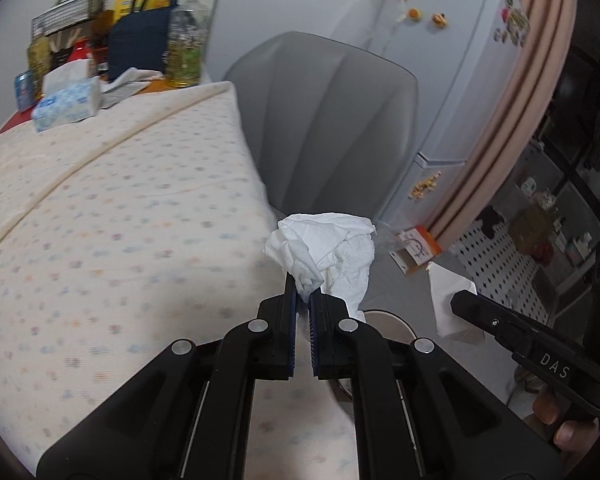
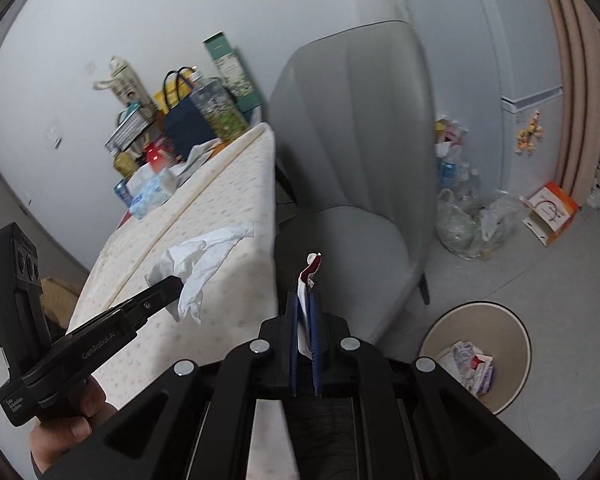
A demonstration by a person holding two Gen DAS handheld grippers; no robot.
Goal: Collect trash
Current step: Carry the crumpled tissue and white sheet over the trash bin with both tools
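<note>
My left gripper is shut on a crumpled white tissue and holds it in the air past the table's right edge. The tissue also shows in the right wrist view, hanging from the left gripper. My right gripper is shut on a thin white and red wrapper, held upright in front of the grey chair. In the left wrist view the right gripper shows at the right with white paper at its tip. A beige round bin with crumpled trash inside stands on the floor at lower right.
A table with a dotted cream cloth is on the left, with a tissue box, bottles and a dark bag at its far end. A grey chair stands ahead. A clear plastic bag of bottles, an orange box and a fridge are beyond.
</note>
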